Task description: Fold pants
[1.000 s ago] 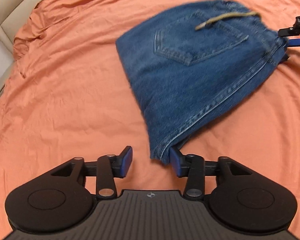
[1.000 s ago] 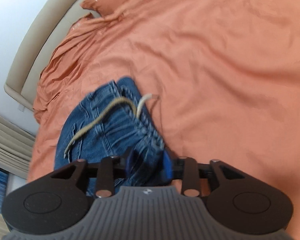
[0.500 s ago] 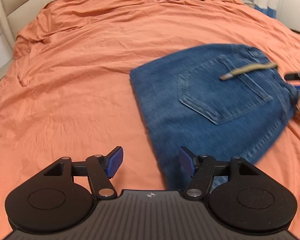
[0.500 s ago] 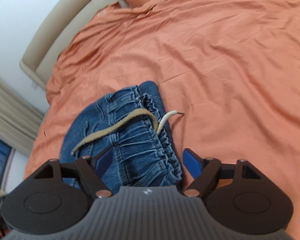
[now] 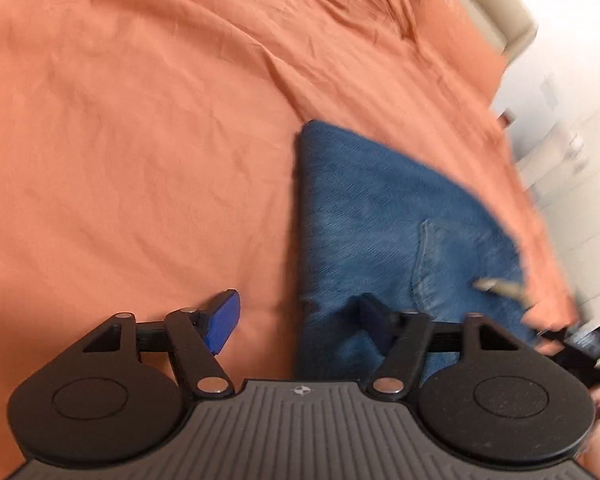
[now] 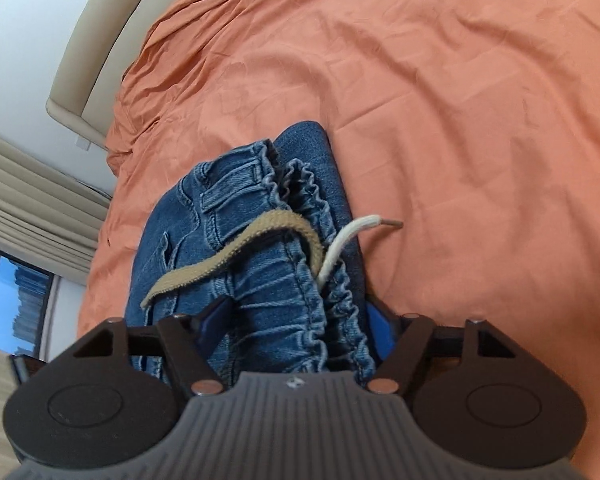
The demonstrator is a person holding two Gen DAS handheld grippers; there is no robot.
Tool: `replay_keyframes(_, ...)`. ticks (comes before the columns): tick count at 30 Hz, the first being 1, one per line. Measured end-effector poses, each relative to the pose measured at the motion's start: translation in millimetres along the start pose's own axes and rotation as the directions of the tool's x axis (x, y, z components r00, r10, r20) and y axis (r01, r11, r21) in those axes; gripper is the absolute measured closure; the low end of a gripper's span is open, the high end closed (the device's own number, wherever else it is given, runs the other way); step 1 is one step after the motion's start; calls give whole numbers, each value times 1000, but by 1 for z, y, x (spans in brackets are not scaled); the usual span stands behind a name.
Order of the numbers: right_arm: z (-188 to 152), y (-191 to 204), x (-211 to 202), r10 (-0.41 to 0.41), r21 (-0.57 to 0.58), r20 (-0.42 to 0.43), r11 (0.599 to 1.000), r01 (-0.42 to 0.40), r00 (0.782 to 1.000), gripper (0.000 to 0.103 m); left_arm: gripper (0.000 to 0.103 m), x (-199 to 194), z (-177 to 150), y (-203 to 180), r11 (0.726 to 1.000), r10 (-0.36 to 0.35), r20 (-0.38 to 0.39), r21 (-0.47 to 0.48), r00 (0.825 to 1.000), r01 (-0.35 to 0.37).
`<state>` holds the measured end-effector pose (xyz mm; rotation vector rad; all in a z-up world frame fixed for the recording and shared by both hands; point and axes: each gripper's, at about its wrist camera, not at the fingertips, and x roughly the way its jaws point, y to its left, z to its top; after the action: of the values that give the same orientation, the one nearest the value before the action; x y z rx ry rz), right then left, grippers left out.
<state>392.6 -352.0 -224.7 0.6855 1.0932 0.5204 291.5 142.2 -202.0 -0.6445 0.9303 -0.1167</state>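
Folded denim pants lie on the orange bed, both pairs of jaws set around their edges.

The pants point(image 6: 256, 264) sit at 6 o'clock in the right wrist view. The right gripper point(image 6: 296, 330) has just been closing, its jaws straddling the gathered waistband; whether they pinch it I cannot tell. The left gripper point(image 5: 298, 320), likewise narrowing, stands astride the folded edge, one pad clear on the bed point(image 5: 120, 140). Denim looks heavy, limp yet grippy: take thick seams or waistband, not the drawstring point(image 6: 228, 252).

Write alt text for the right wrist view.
Folded blue jeans lie on an orange bedsheet, the gathered waistband between the right gripper's blue pads, a tan drawstring trailing across the denim.
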Motion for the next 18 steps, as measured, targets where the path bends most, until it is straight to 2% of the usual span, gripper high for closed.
replay_keyframes(1, -1, 1, -1, 9, 5, 3, 1000, -9, 1000, 55, 76, 2, 0, 2, 998, -53, -13, -32, 999, 52)
replay_keyframes(2, -2, 3, -4, 12, -2, 11, 1000, -12, 1000, 64, 86, 4, 1, 3, 994, -90, -30, -67, 996, 87)
replay_keyframes(3, -4, 6, -8, 12, -11, 19, 1000, -11, 1000, 73, 92, 3, 1, 1, 994, -77, -22, -73, 997, 76)
replay_keyframes(4, -4, 11, -11, 8, -17, 29, 1000, -8, 1000, 76, 96, 0, 1, -4, 997, -57, -7, -48, 998, 57)
replay_keyframes(6, -6, 24, -19, -1, -40, 47, 999, 3, 999, 80, 97, -12, -1, -17, 1000, -17, 39, 9, 999, 17)
replay_keyframes(9, -8, 52, -31, 16, -90, 82, 996, -8, 997, 82, 98, -40, 3, -30, 997, -28, 86, 69, 996, 22)
replay_keyframes(12, -12, 89, -30, 52, -143, 82, 989, -40, 995, 83, 98, -70, 11, -33, 987, 37, 114, 149, 993, -54)
replay_keyframes(15, -29, 128, -15, 98, -193, 53, 977, -86, 994, 83, 98, -109, 22, -12, 984, 85, 141, 145, 986, -106)
replay_keyframes(18, -52, 165, 13, 131, -244, 22, 962, -122, 991, 83, 98, -147, 27, 20, 969, 171, 172, 148, 970, -197)
